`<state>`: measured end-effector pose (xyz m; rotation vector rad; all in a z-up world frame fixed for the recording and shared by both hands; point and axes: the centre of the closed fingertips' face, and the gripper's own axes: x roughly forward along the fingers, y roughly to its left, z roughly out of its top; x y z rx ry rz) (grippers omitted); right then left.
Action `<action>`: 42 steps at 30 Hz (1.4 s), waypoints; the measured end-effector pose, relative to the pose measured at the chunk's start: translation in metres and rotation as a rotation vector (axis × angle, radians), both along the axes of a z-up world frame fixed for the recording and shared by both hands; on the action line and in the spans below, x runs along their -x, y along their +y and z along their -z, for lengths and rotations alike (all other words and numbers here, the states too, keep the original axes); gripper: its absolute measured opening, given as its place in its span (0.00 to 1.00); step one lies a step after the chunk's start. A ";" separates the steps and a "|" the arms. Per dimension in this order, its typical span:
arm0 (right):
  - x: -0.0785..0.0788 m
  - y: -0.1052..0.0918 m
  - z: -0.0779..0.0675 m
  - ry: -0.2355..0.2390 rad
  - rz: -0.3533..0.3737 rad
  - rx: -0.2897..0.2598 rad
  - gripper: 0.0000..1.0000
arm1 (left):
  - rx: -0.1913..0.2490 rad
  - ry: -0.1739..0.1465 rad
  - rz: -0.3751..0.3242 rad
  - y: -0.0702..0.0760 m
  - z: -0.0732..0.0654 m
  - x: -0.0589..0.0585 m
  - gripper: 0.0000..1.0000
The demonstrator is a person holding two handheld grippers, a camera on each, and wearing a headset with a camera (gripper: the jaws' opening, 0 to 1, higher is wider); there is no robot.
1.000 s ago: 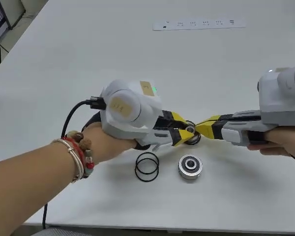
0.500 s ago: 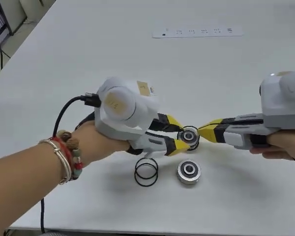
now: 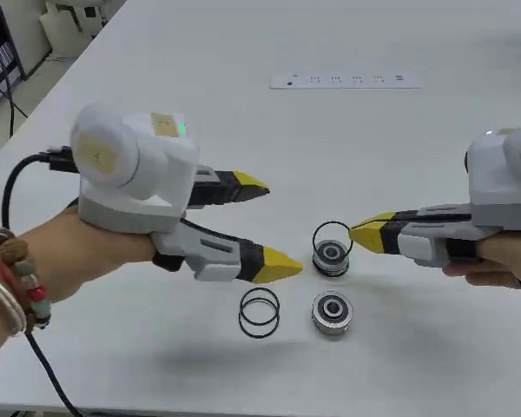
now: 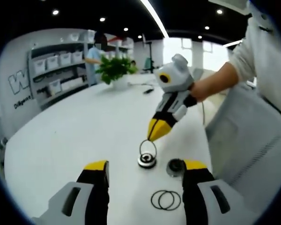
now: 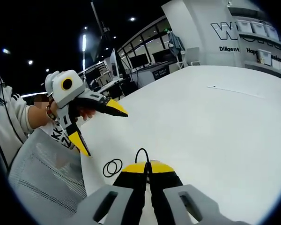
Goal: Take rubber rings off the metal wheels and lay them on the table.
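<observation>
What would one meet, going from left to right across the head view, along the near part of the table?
bead bracelets → two loose rubber rings → near metal wheel → right hand

Loose rings left of nearer wheel

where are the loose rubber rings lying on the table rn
In the head view, the two loose rubber rings lie overlapping on the table, just left of the nearer metal wheel and close to the lower tip of the open left tongs.
</observation>
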<state>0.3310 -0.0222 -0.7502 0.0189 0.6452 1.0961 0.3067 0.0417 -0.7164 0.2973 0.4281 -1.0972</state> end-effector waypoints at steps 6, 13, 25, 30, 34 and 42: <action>0.008 0.008 -0.009 -0.001 -0.015 -0.013 0.00 | -0.002 -0.019 -0.048 0.027 -0.008 0.016 0.73; 0.017 0.018 -0.011 0.014 -0.035 -0.014 0.00 | 0.011 -0.009 -0.121 0.052 -0.007 0.034 0.80; 0.040 0.039 -0.008 0.041 -0.104 0.018 0.00 | 0.004 -0.010 -0.161 0.072 0.001 0.057 0.89; 0.053 0.047 -0.001 0.073 -0.140 0.045 0.00 | 0.018 0.002 -0.177 0.078 0.006 0.063 0.88; 0.064 0.053 0.005 0.095 -0.164 0.057 0.00 | 0.028 0.003 -0.172 0.080 0.010 0.068 0.88; 0.074 0.063 0.017 0.117 -0.205 0.102 0.00 | 0.042 0.018 -0.169 0.083 0.015 0.074 0.90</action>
